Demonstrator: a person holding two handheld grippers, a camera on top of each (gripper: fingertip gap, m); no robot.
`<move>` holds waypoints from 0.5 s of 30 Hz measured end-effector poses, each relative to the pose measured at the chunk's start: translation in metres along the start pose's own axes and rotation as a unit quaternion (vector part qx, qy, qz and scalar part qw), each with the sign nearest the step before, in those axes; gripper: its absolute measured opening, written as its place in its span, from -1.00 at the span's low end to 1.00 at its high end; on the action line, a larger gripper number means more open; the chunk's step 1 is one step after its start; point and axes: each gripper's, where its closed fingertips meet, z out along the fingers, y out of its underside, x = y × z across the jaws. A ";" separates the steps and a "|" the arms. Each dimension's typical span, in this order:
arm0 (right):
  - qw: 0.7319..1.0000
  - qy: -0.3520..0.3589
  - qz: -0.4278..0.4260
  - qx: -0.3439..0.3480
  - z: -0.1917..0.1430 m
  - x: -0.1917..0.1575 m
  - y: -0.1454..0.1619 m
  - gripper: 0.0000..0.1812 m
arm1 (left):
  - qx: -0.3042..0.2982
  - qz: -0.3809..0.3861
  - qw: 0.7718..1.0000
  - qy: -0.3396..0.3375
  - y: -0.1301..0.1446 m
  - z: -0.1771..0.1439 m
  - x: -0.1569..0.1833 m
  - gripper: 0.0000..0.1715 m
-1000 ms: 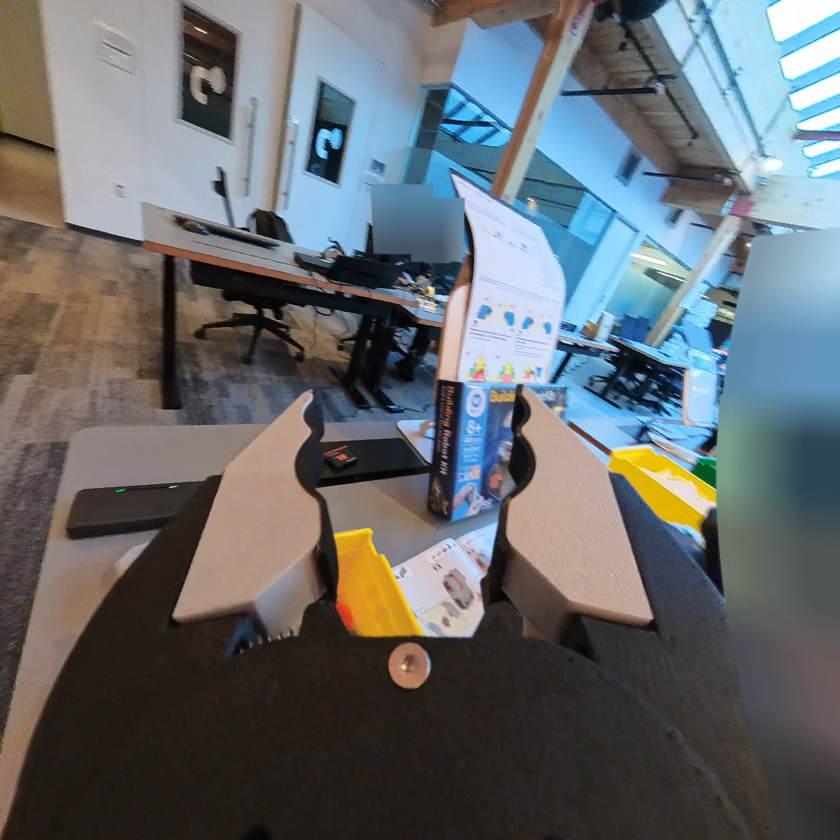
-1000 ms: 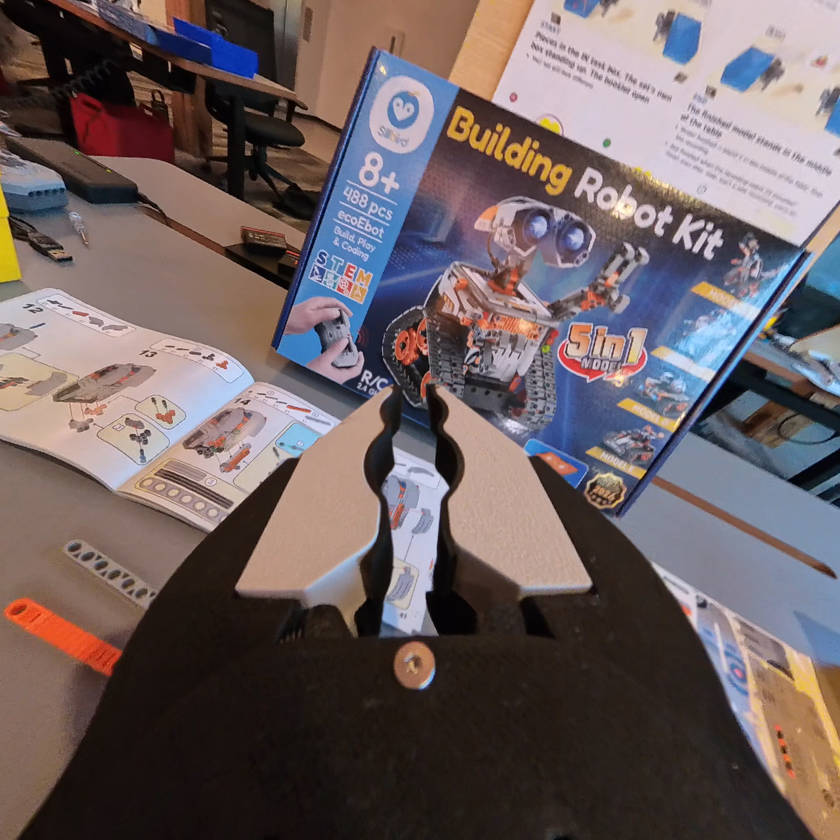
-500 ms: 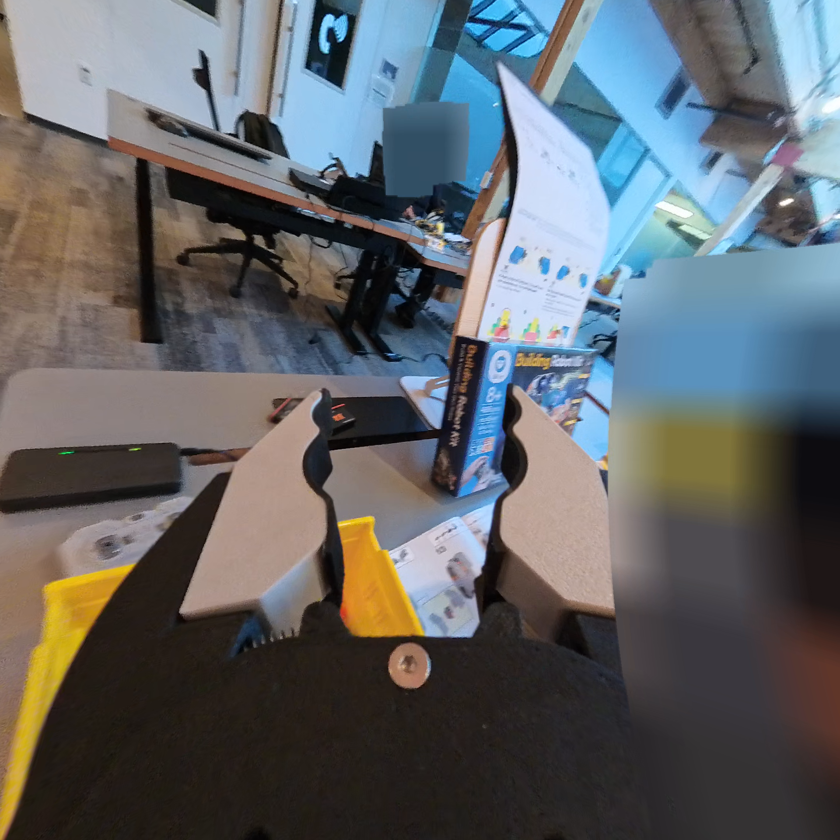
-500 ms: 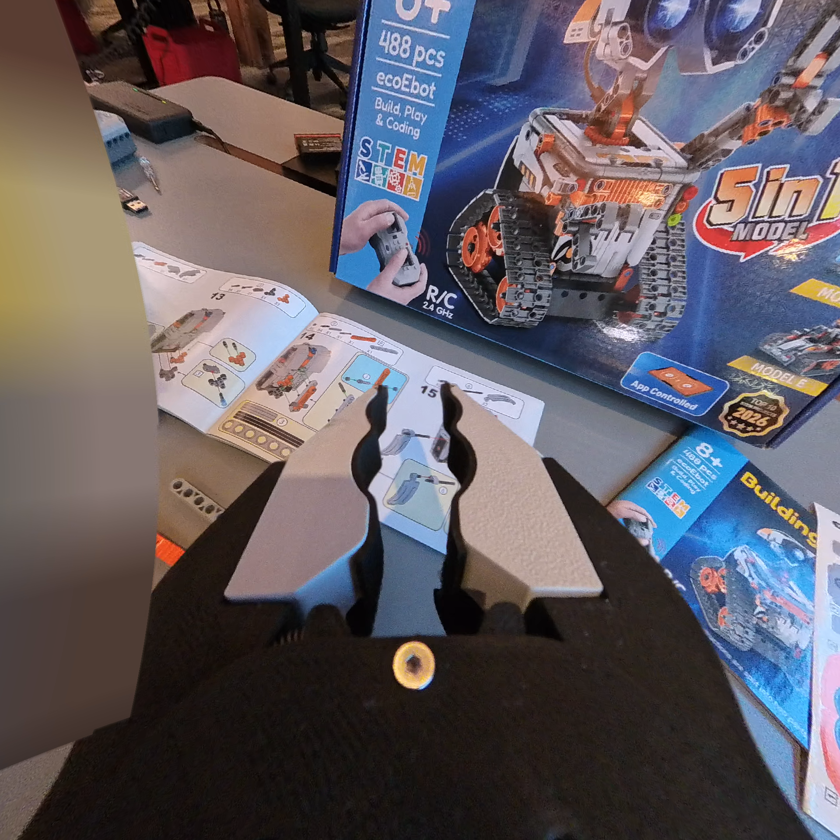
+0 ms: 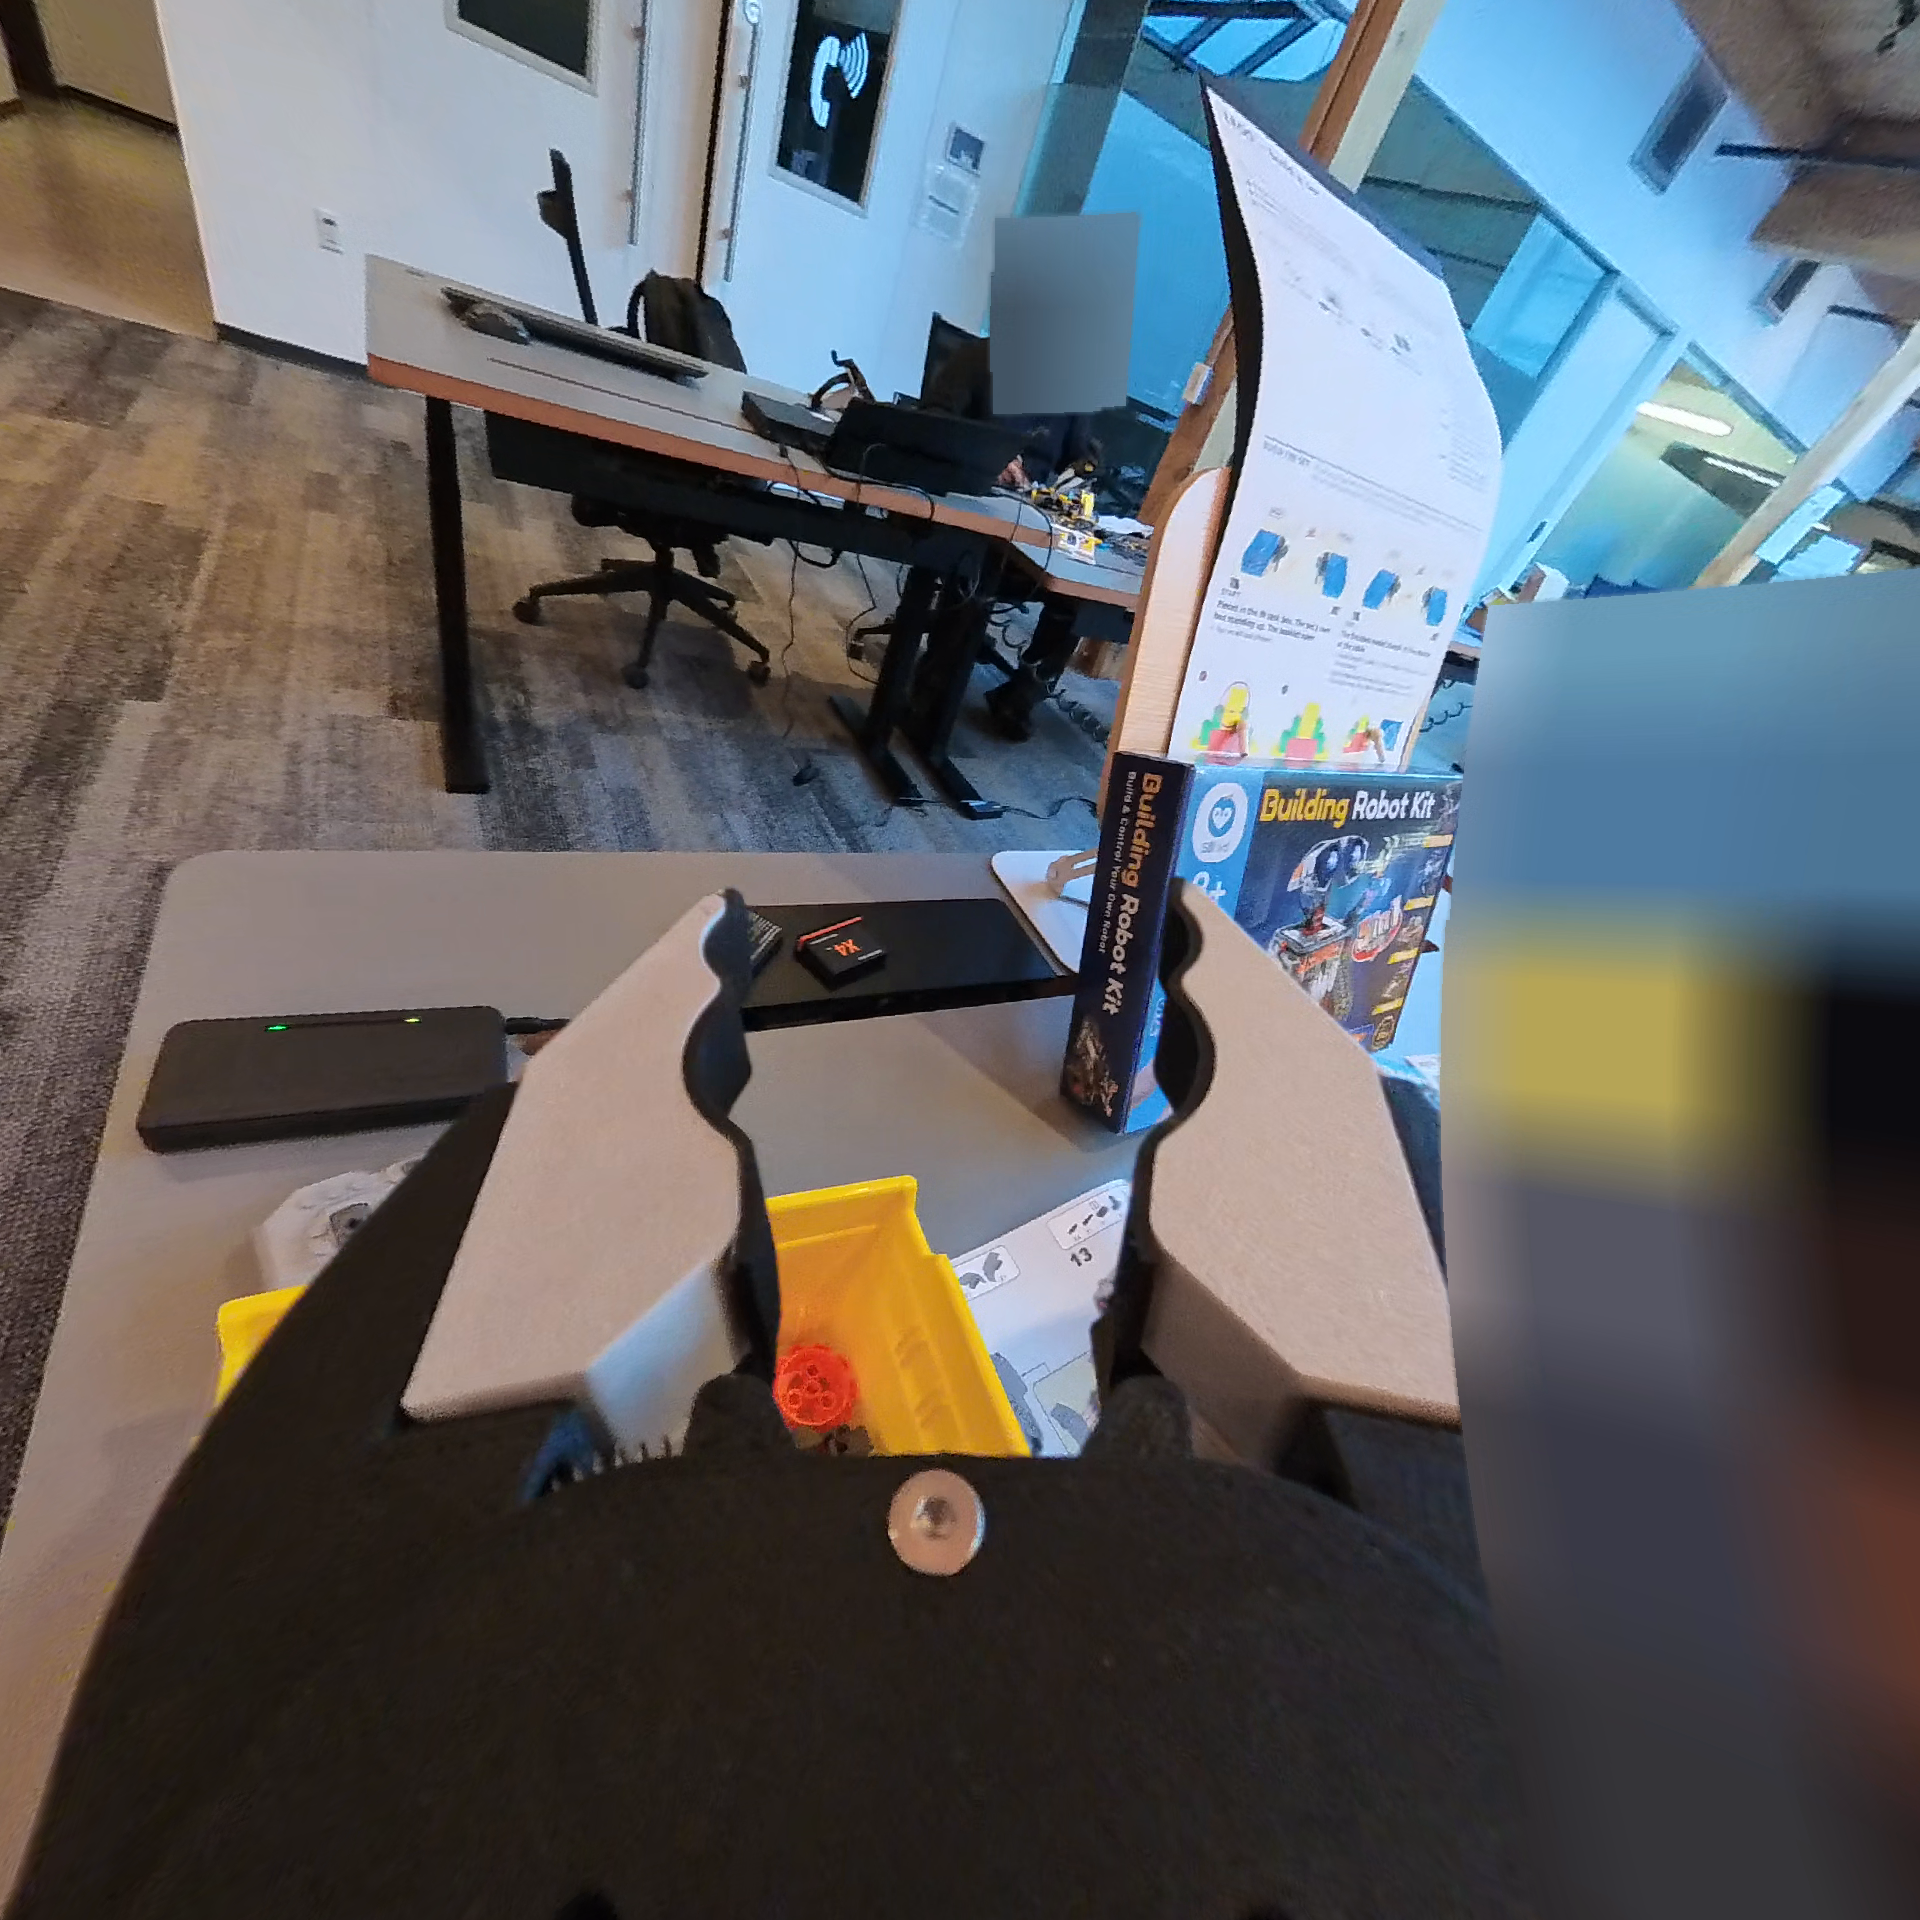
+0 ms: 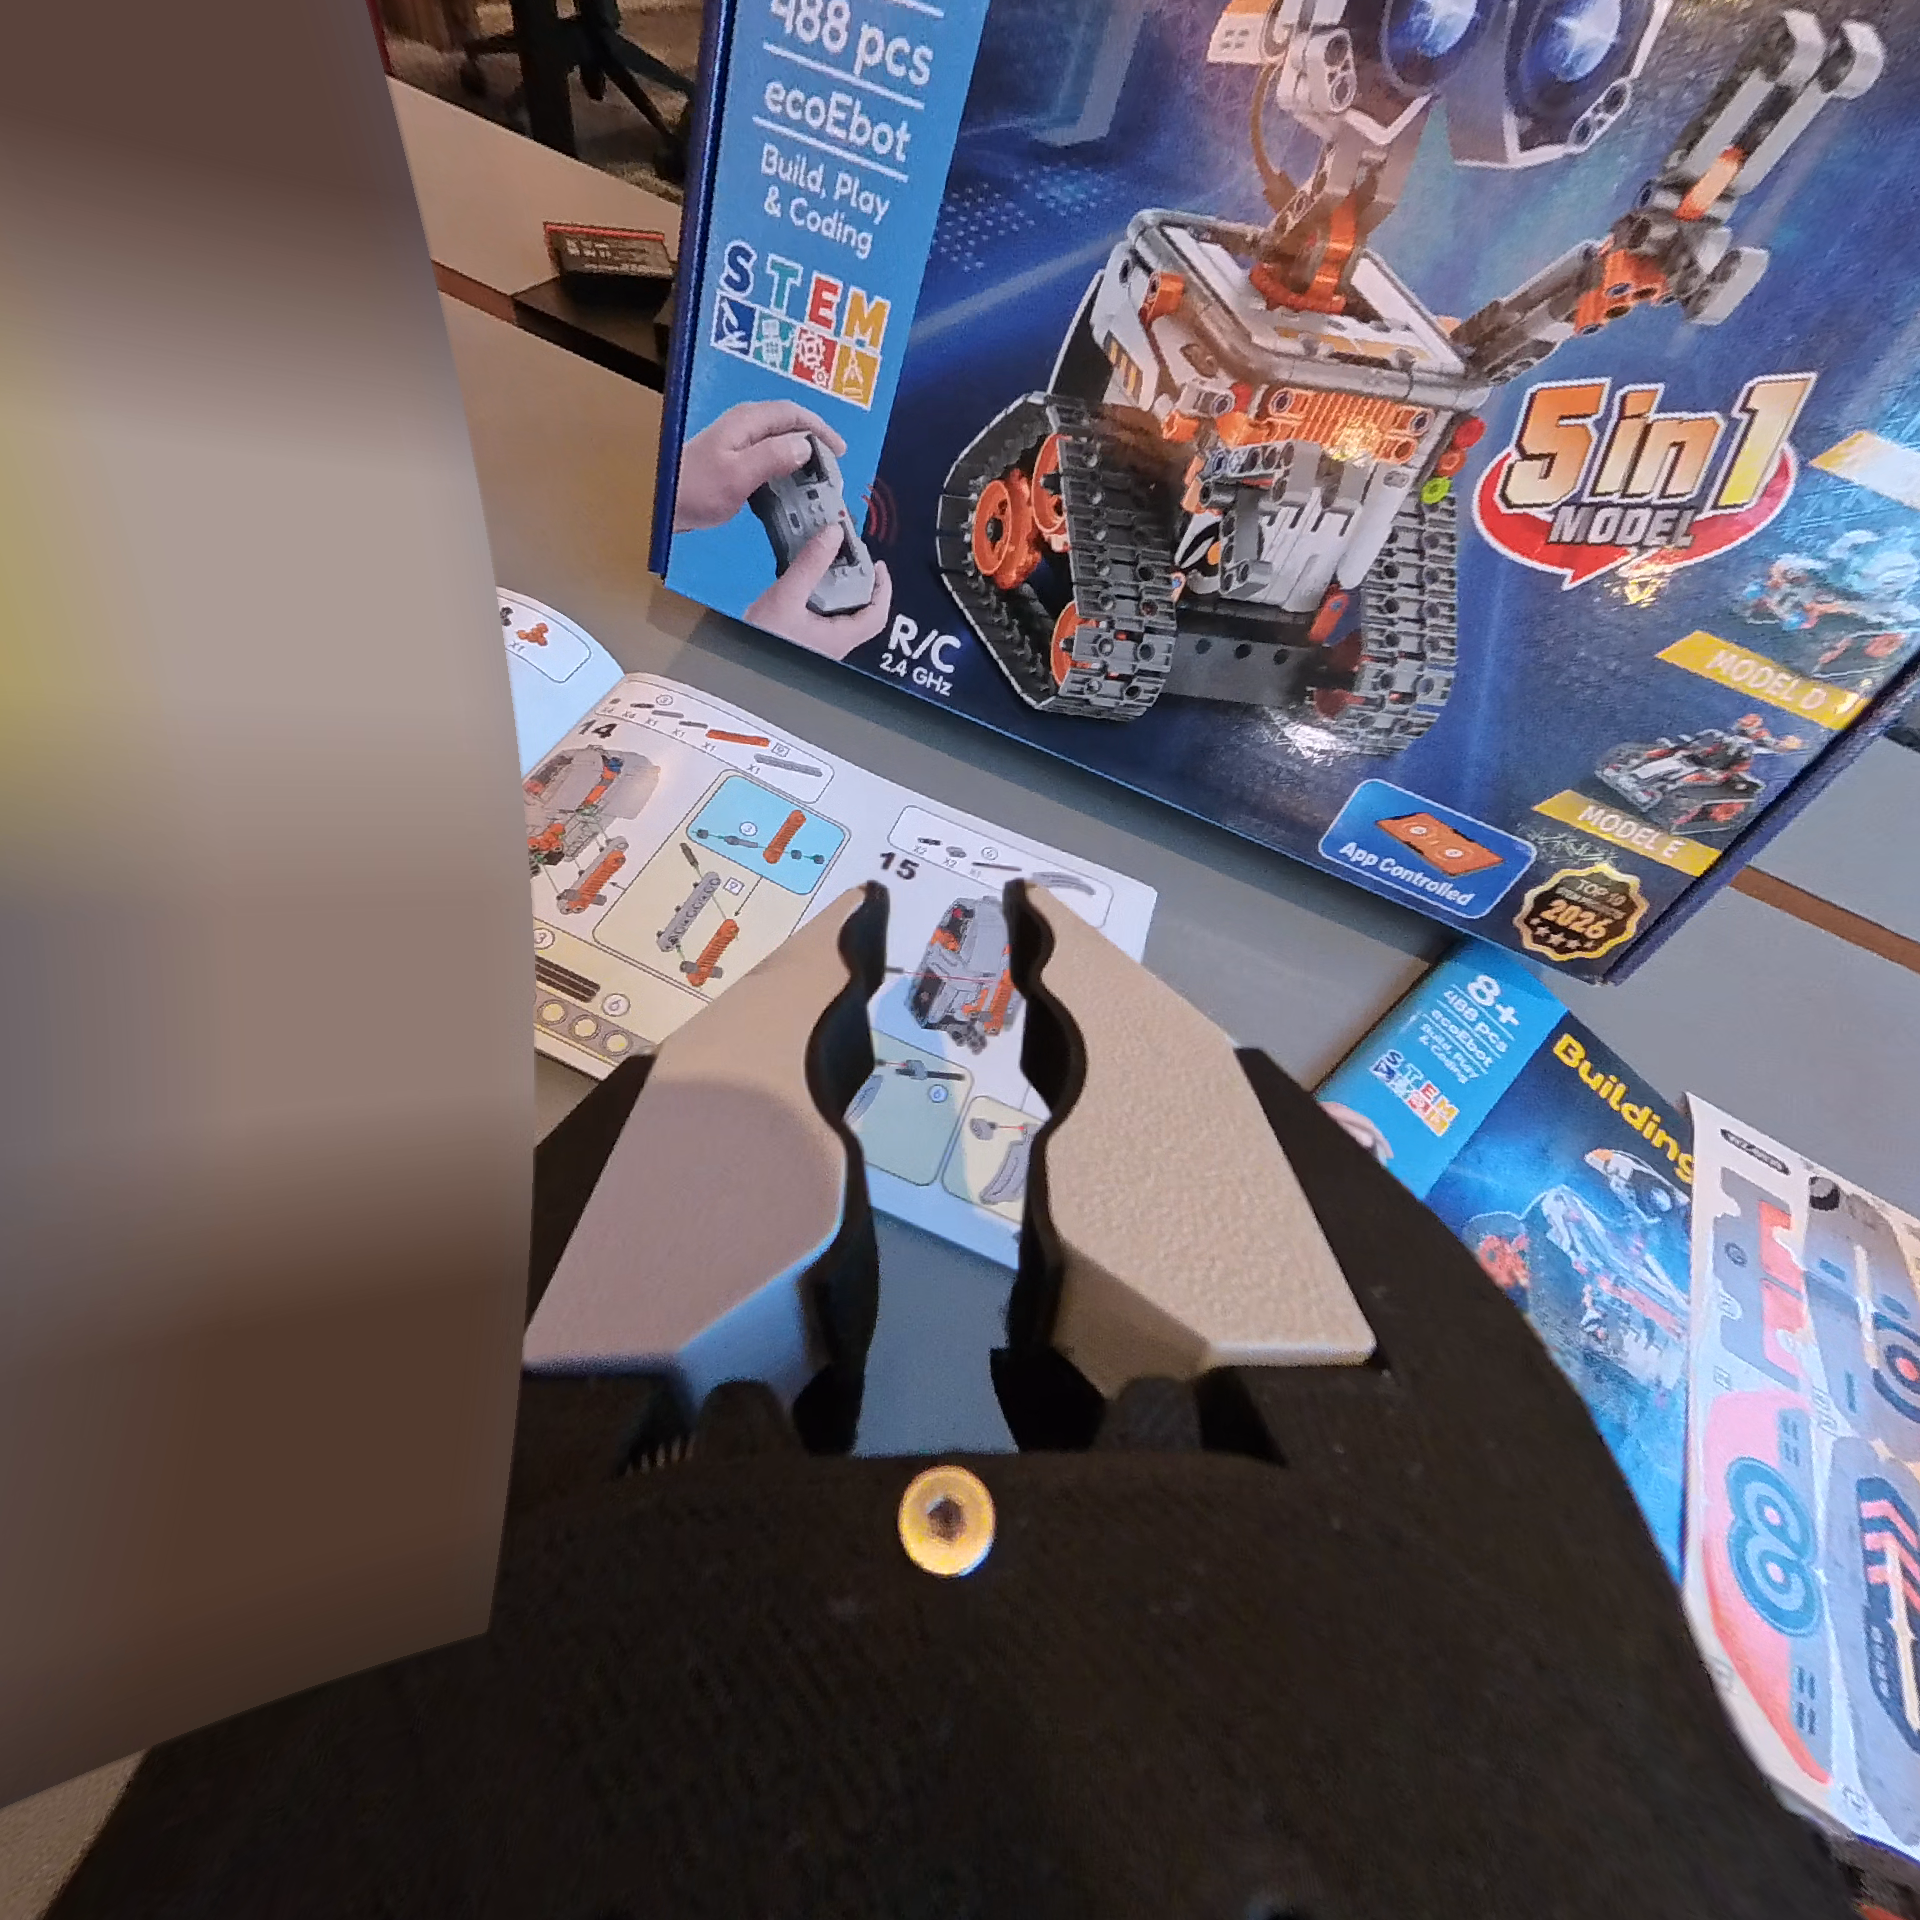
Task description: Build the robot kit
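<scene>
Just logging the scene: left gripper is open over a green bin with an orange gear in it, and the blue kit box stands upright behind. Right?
Not quite: the bin is yellow, not green, as the left wrist view shows. The rest holds: the left gripper is open above it, an orange gear lies inside, and the blue kit box stands upright behind.

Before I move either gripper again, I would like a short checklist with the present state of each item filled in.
1. Left gripper empty, its jaws wide apart: ok.
2. Right gripper empty, its jaws only narrowly apart: ok.
3. Yellow bin below the left gripper, an orange gear inside it: ok.
4. Open instruction booklet lies flat under the right gripper: ok.
5. Kit box stands upright beyond the booklet, apart from both grippers: ok.
6. Space between the two grippers free: cannot tell, a blur patch covers that side in both views.
</scene>
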 end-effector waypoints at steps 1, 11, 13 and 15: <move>1.000 -0.003 0.000 -0.003 0.000 -0.001 0.001 -0.76 | 0.001 -0.001 1.000 0.001 0.000 0.000 0.000 -0.11; 1.000 -0.001 -0.023 -0.004 -0.003 -0.007 0.000 -0.75 | -0.004 -0.004 1.000 0.021 0.002 0.001 0.009 -0.14; 1.000 -0.003 -0.024 -0.002 -0.003 -0.009 -0.001 -0.75 | -0.003 -0.003 1.000 0.022 0.002 0.001 0.010 -0.14; 1.000 -0.003 -0.029 -0.002 -0.003 -0.011 -0.001 -0.75 | -0.001 0.000 1.000 0.021 0.001 0.000 0.011 -0.14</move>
